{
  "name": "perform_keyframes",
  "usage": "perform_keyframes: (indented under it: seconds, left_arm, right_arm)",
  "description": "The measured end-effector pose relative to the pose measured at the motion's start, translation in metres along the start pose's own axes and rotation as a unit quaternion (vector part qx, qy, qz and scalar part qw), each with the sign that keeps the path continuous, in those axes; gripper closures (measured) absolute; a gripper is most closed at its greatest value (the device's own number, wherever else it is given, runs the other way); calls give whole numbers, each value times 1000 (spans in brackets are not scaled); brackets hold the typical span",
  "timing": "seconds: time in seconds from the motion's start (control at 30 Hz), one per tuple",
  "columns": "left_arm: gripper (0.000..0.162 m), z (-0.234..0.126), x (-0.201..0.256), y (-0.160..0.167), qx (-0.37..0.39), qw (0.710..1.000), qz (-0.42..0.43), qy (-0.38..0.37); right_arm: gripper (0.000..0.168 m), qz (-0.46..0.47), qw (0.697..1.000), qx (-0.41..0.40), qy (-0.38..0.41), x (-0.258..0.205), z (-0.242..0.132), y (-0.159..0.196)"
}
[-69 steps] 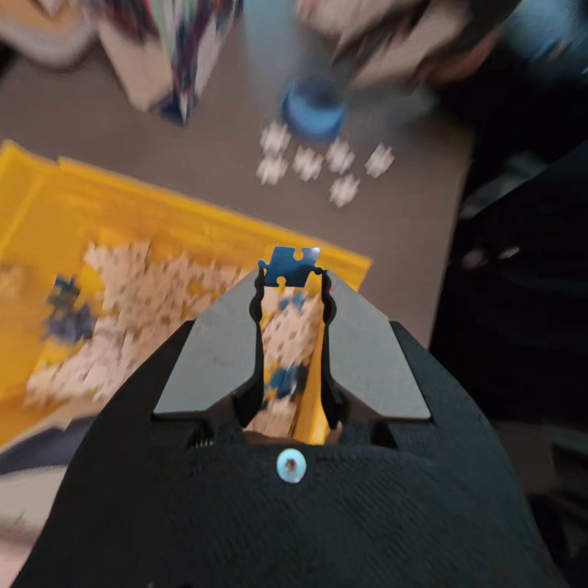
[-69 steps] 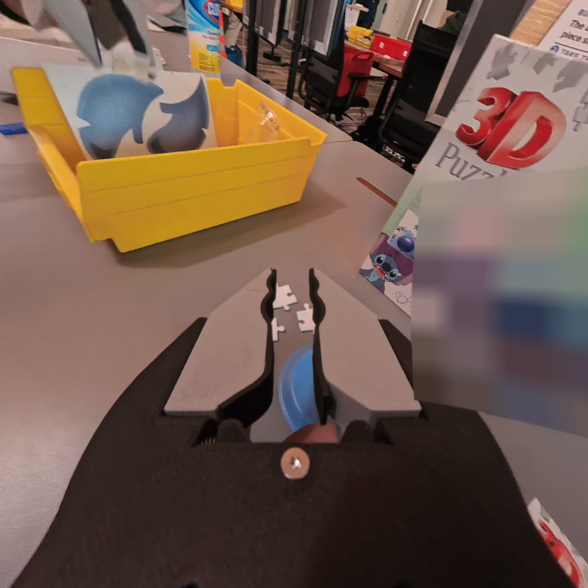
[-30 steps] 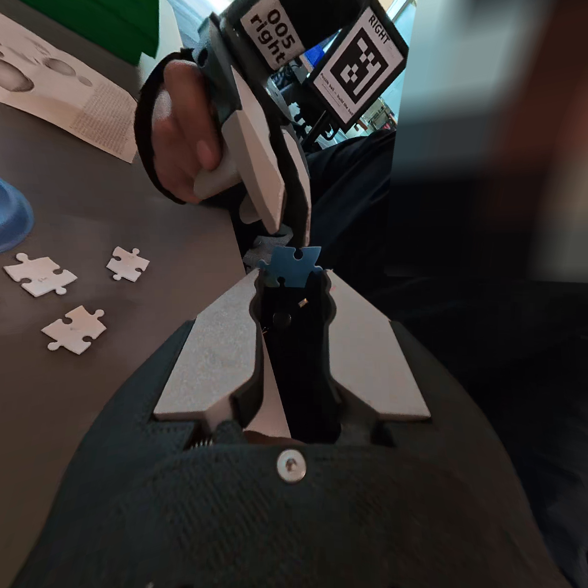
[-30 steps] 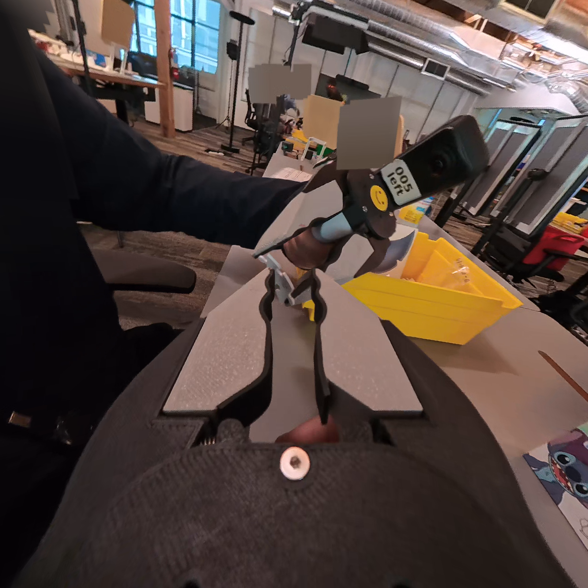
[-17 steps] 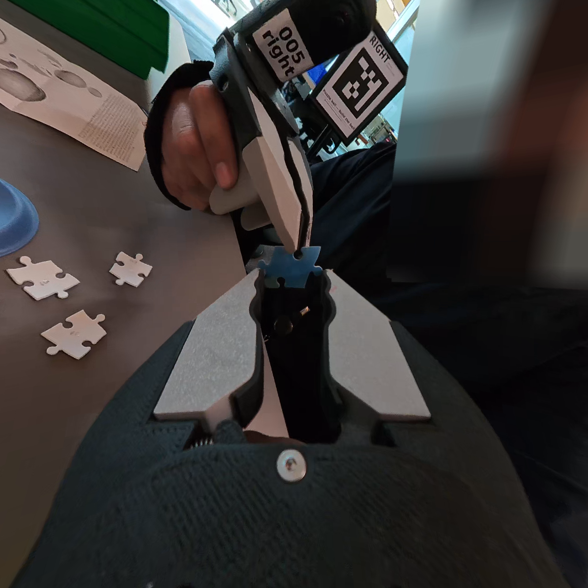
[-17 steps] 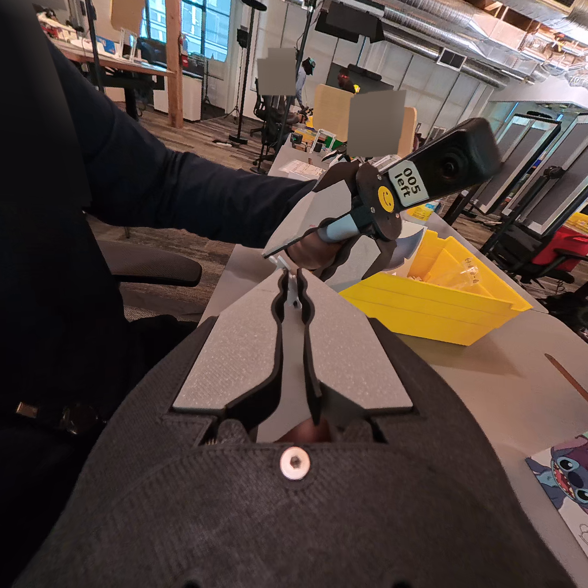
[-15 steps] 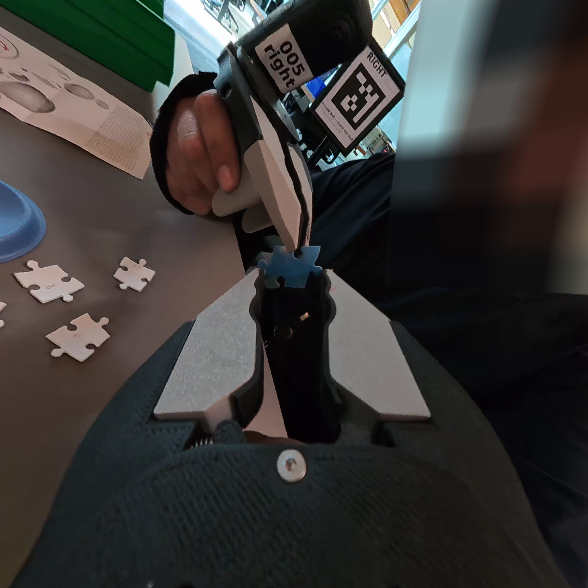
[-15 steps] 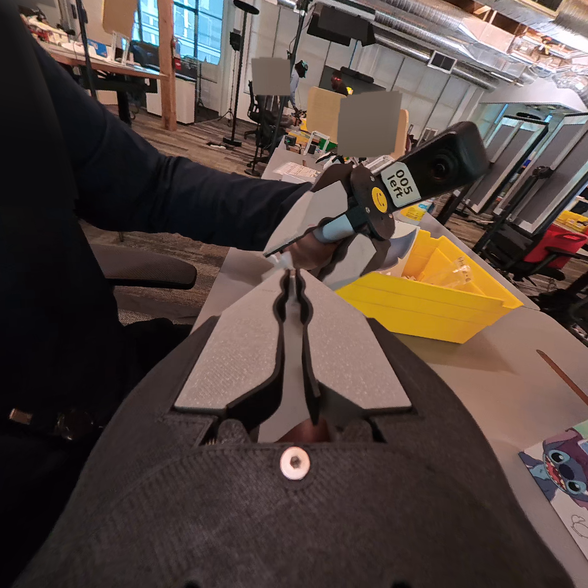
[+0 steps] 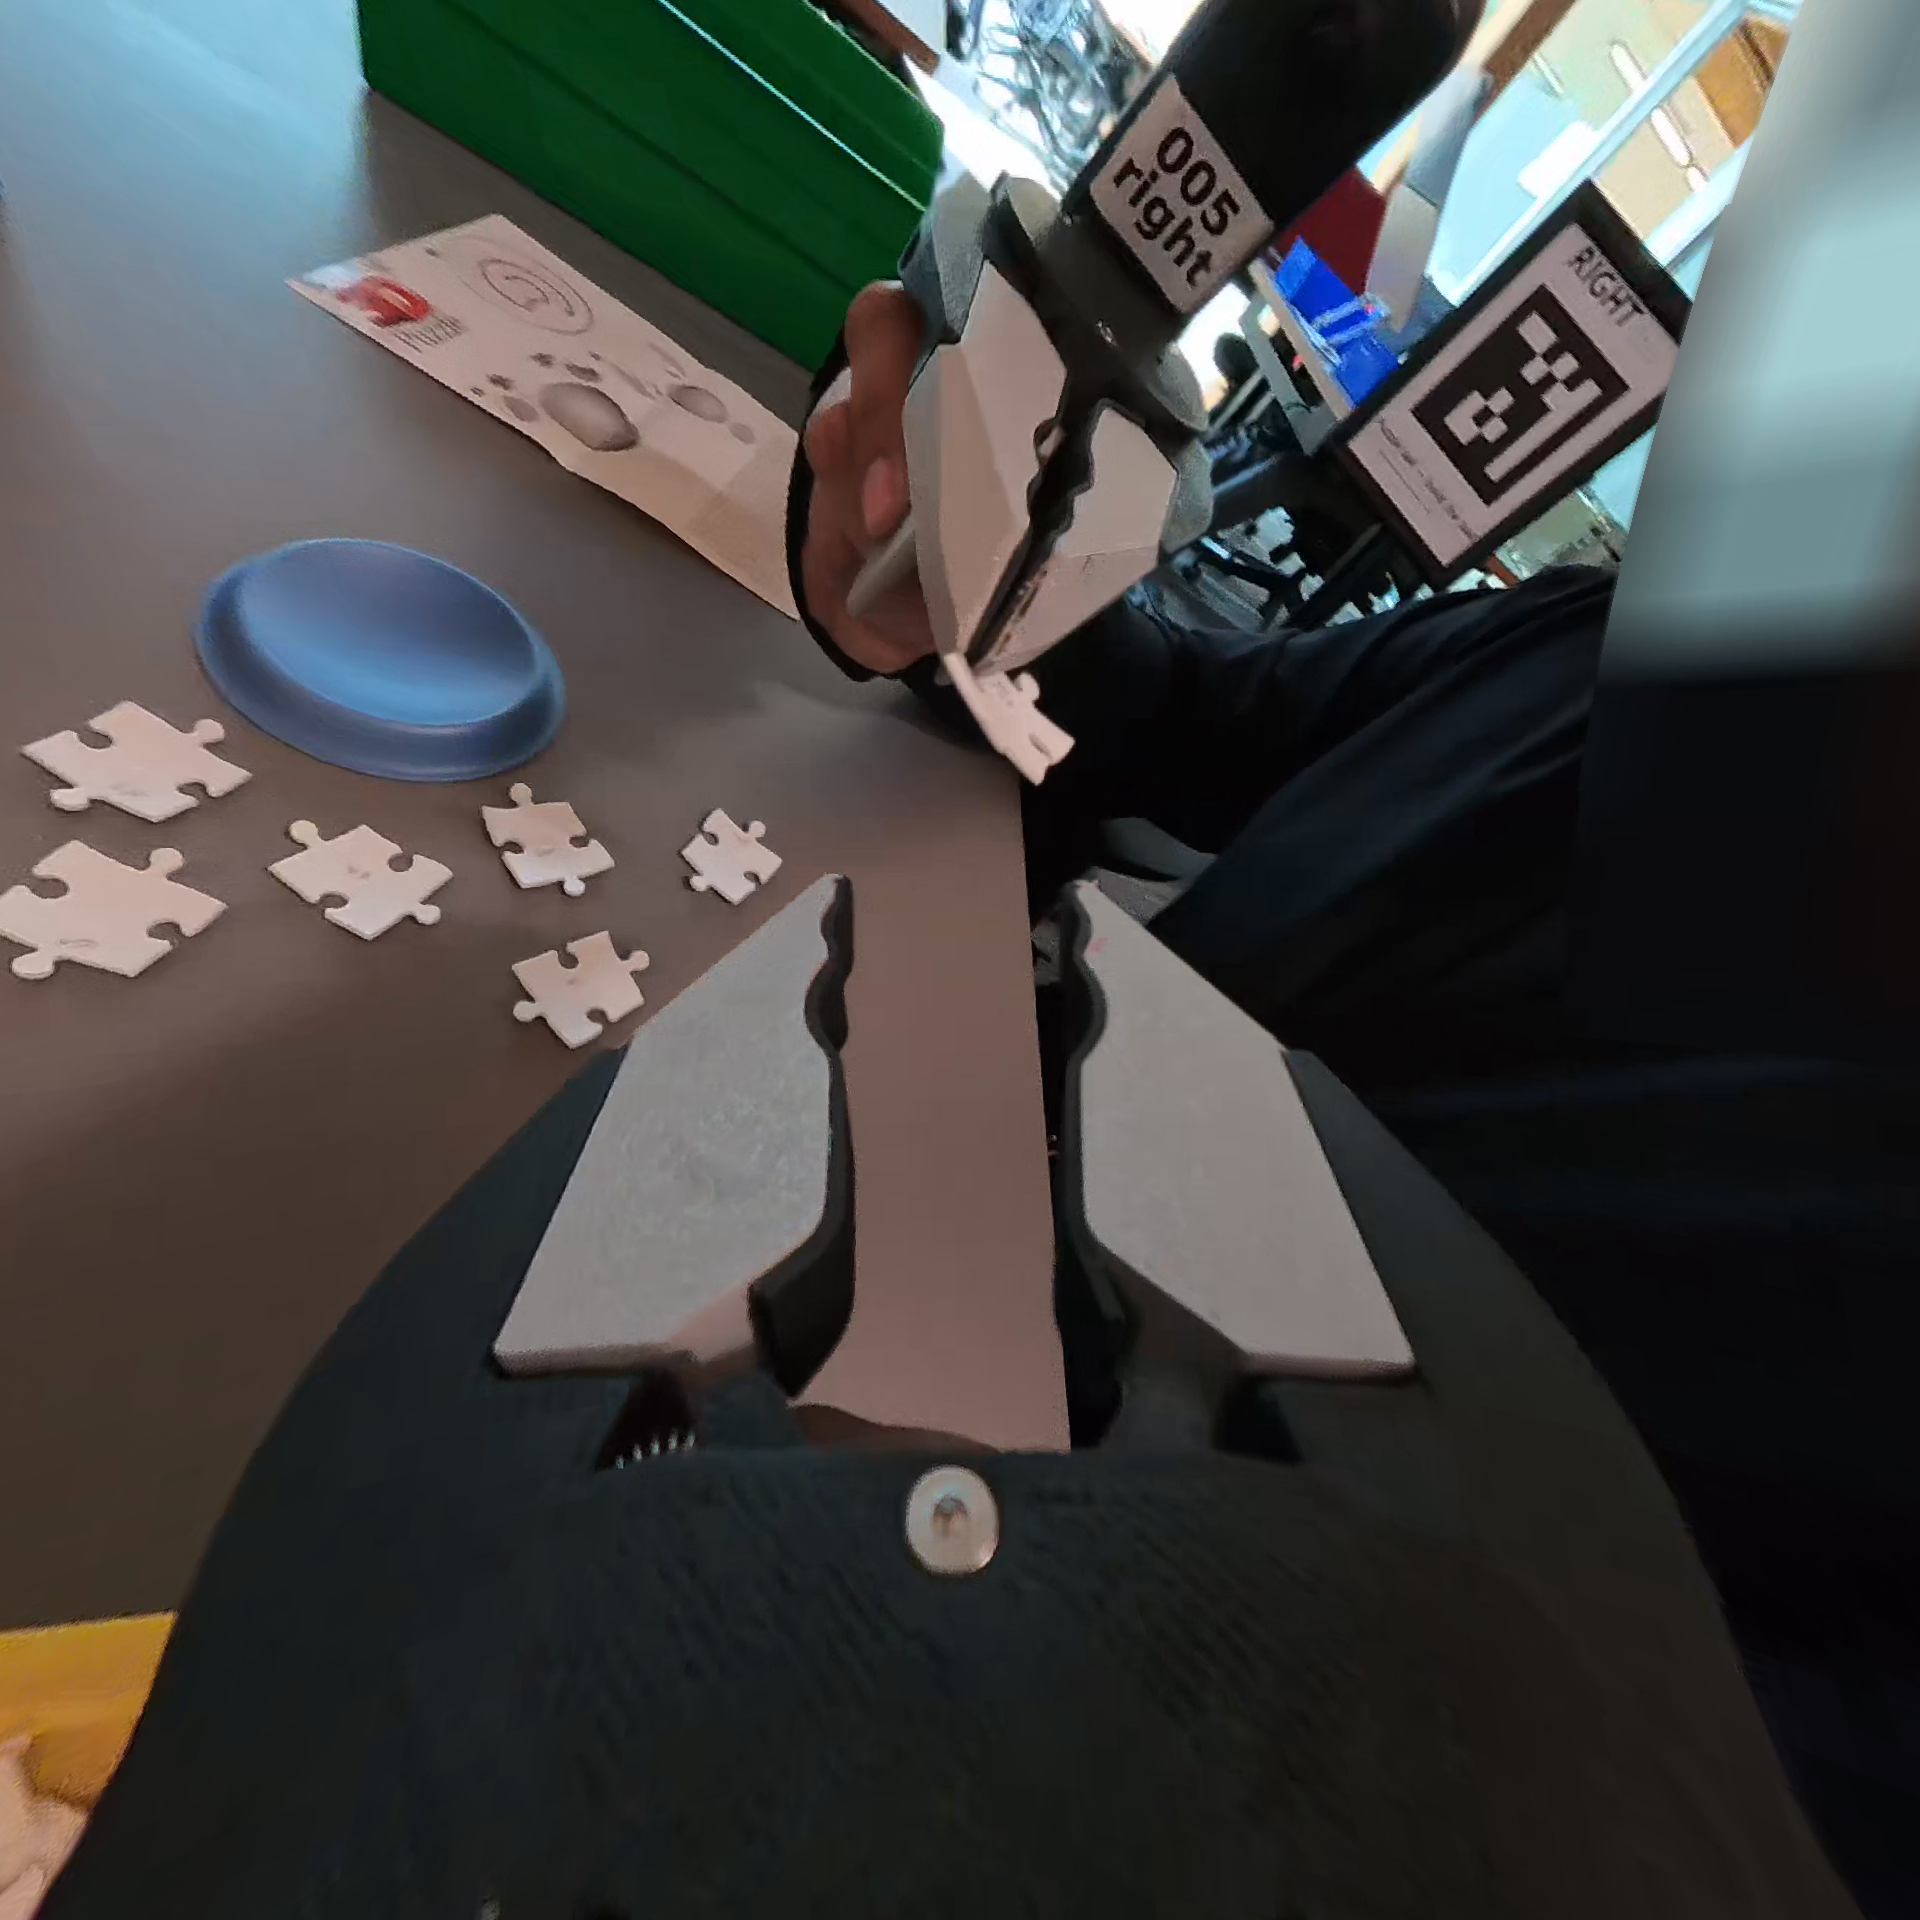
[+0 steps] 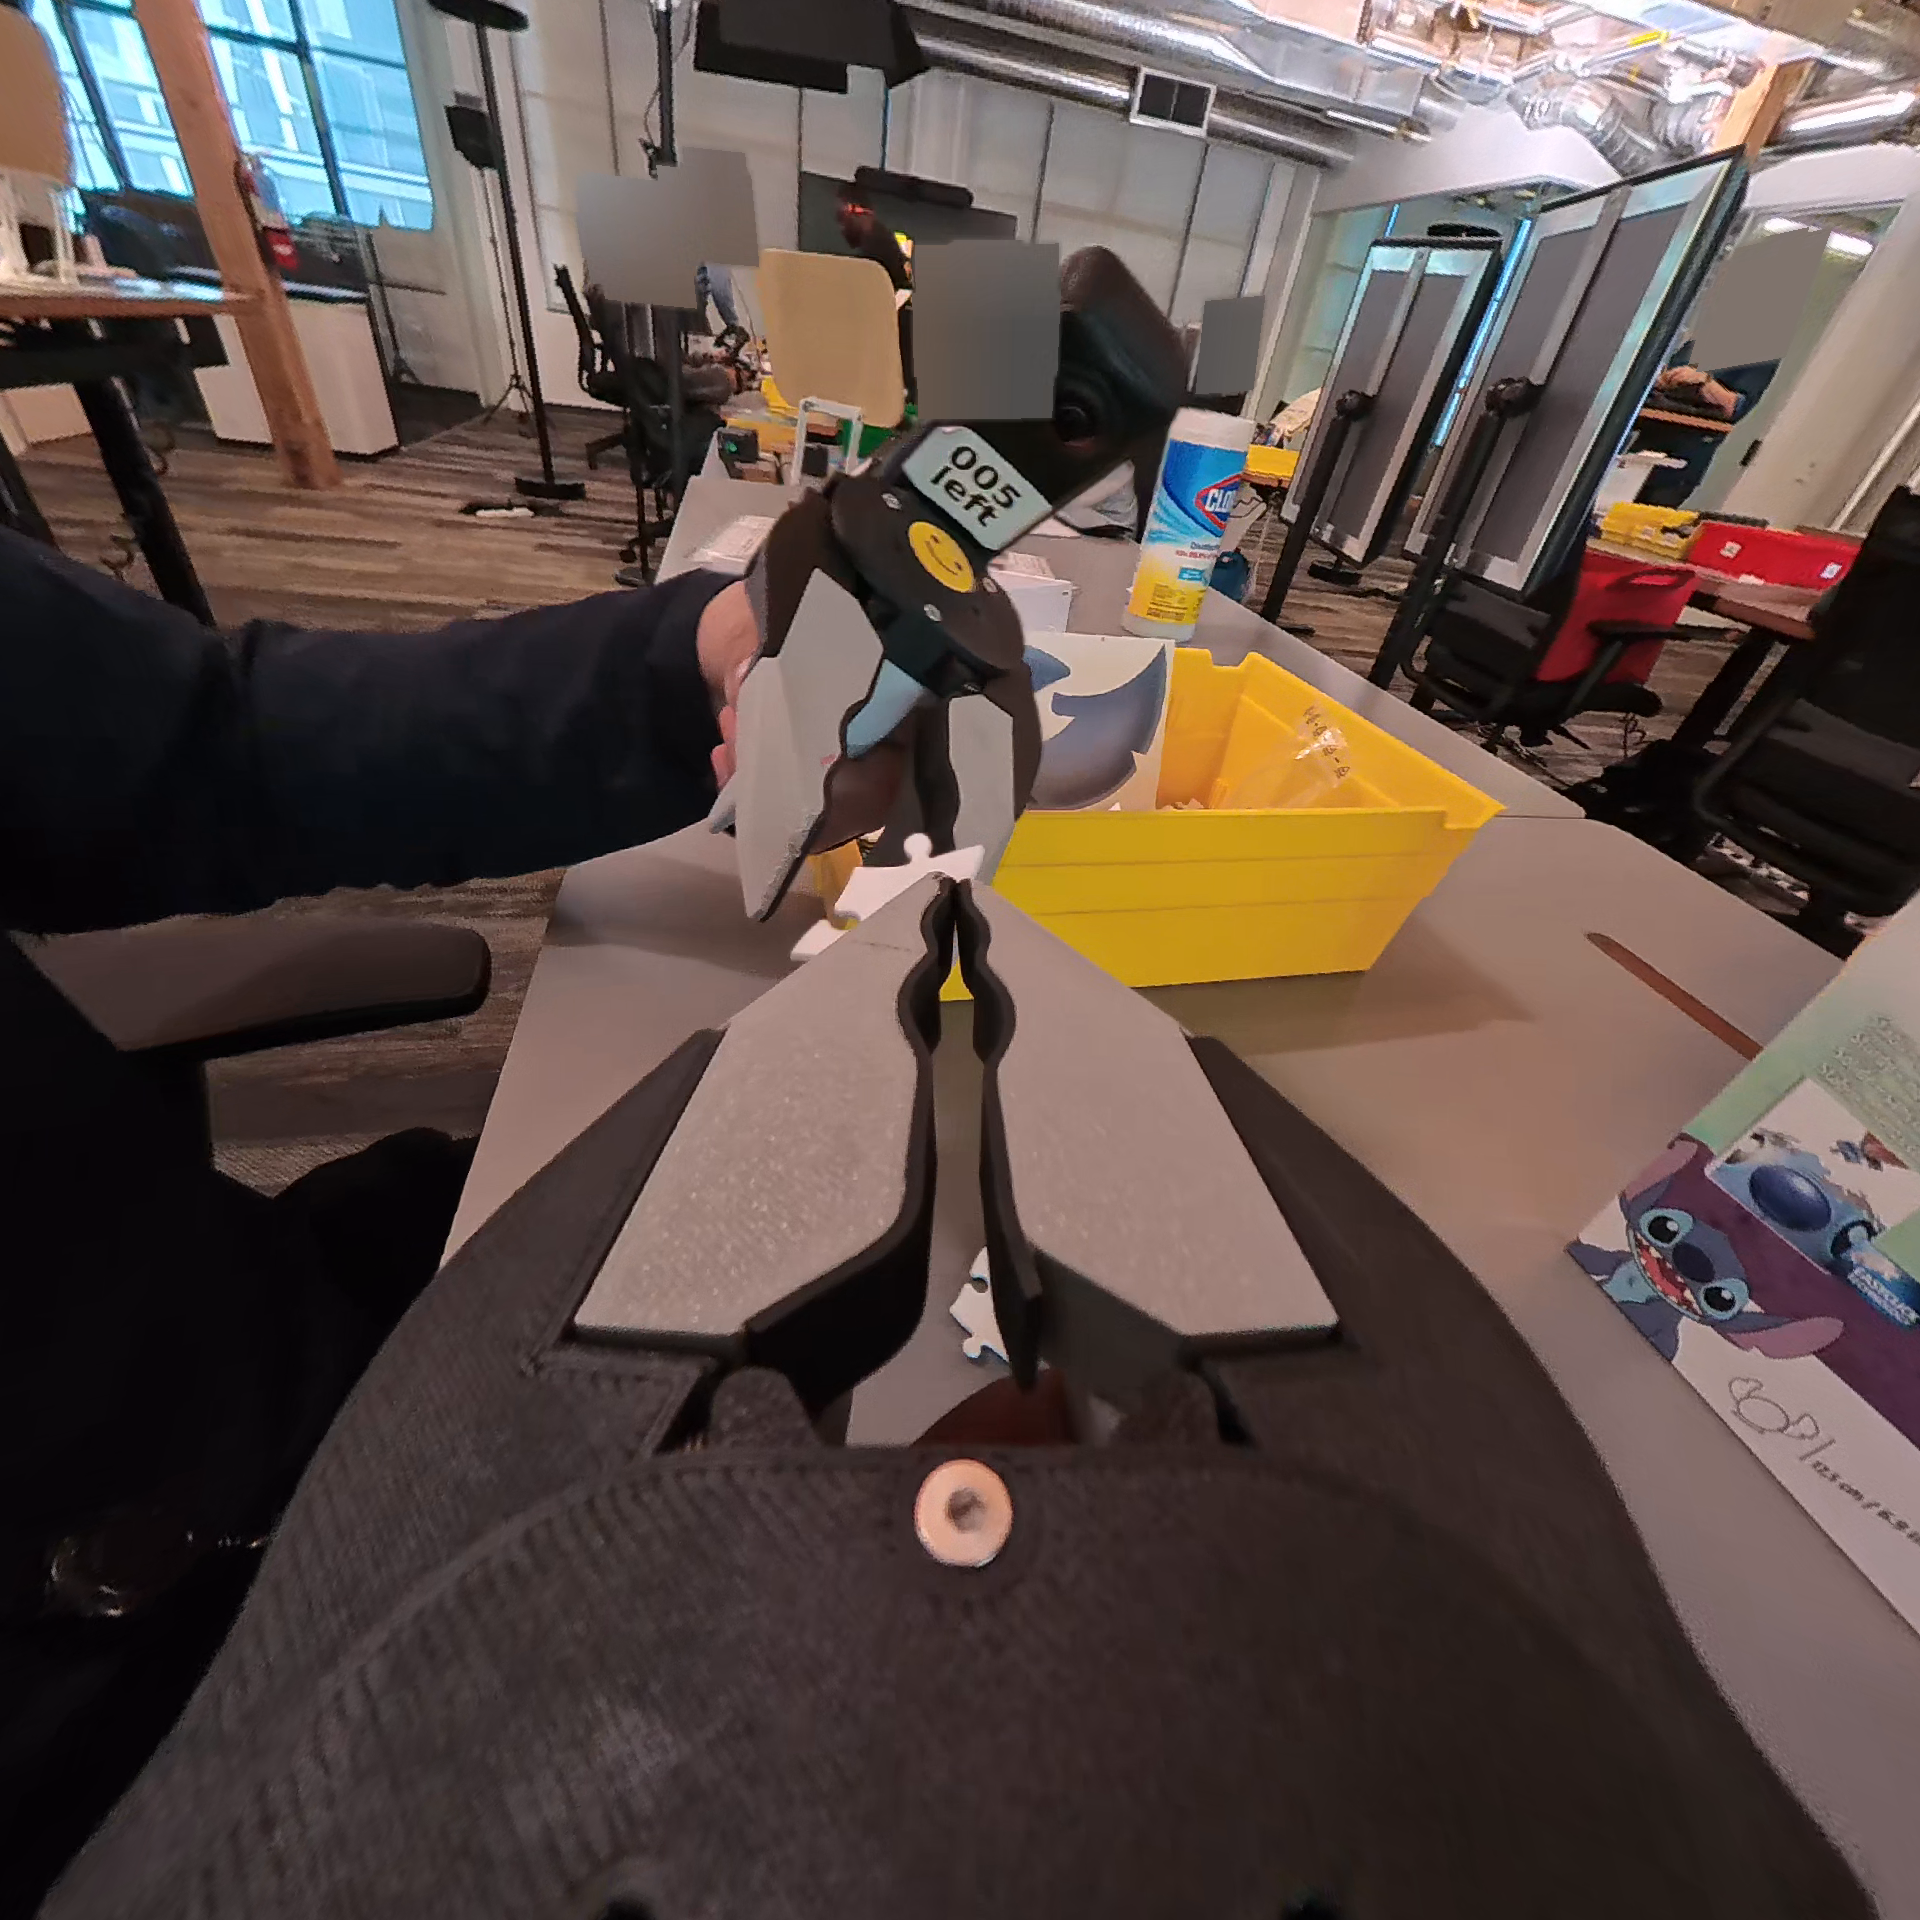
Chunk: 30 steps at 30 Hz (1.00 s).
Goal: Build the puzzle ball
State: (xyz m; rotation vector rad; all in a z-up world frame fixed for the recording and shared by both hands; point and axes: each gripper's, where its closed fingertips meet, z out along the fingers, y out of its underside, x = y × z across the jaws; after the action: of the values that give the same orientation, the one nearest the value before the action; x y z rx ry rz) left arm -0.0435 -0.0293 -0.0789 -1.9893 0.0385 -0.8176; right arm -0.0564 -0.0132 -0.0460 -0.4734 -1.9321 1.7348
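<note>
**One piece pinched over the table edge, six more waiting**

The work goes on at a dark grey table (image 9: 312,1195) in an open office with plank flooring, tall windows, exposed ducts and glass partitions. On the table lie a green box (image 9: 665,135), a printed instruction sheet (image 9: 582,405), a shallow blue dish (image 9: 379,660), a yellow bin (image 10: 1247,873) with a wipes canister (image 10: 1190,520) behind it, and a cartoon-printed puzzle box (image 10: 1766,1299) at the right.

Six loose puzzle pieces (image 9: 358,878) lie white side up in a scatter just beside the blue dish, none joined to another. A seventh, the held puzzle piece (image 9: 1013,722), shows its white face and hangs in the air near the table's edge.

The right gripper (image 10: 954,883) is pressed together on that piece, gripping it at its very tips, and points down and toward the other tool; a bare hand (image 9: 862,520) wraps its handle. The left gripper (image 9: 951,914) is spread with nothing between its fingers, aimed along the table edge just below the held piece, a dark sleeve (image 10: 416,727) reaching in behind it.
</note>
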Motion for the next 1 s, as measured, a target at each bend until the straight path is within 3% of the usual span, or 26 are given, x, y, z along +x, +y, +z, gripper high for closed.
perform_keyframes:
  seconds: [0.1,0.27,0.37,0.6,0.7,0.83,0.9,1.0]
  left_arm:
    - [125,6,-1,-7,22,999,0,-26]
    - [125,15,14,-19,54,998,-21,19]
    - [128,15,5,-23,62,997,-35,0]
    - [162,12,-5,-31,83,995,-46,-32]
    - [162,8,-8,-32,86,994,-43,-48]
    - [162,-34,-16,-49,110,987,-20,-119]
    - [162,-73,-31,-61,109,974,-6,-198]
    - [162,-137,-81,-54,40,939,-21,-341]
  right_arm:
    - [168,4,1000,1,8,3,0,0]
    - [168,-5,1000,-12,22,7,2,5]
    - [168,-6,1000,-11,23,7,1,4]
    - [168,-3,1000,-5,21,7,0,2]
    - [168,3,999,1,39,14,-2,2]
    - [168,32,997,7,63,28,-7,3]
    - [168,48,996,3,76,35,-8,6]
    - [168,56,995,1,77,37,-8,8]
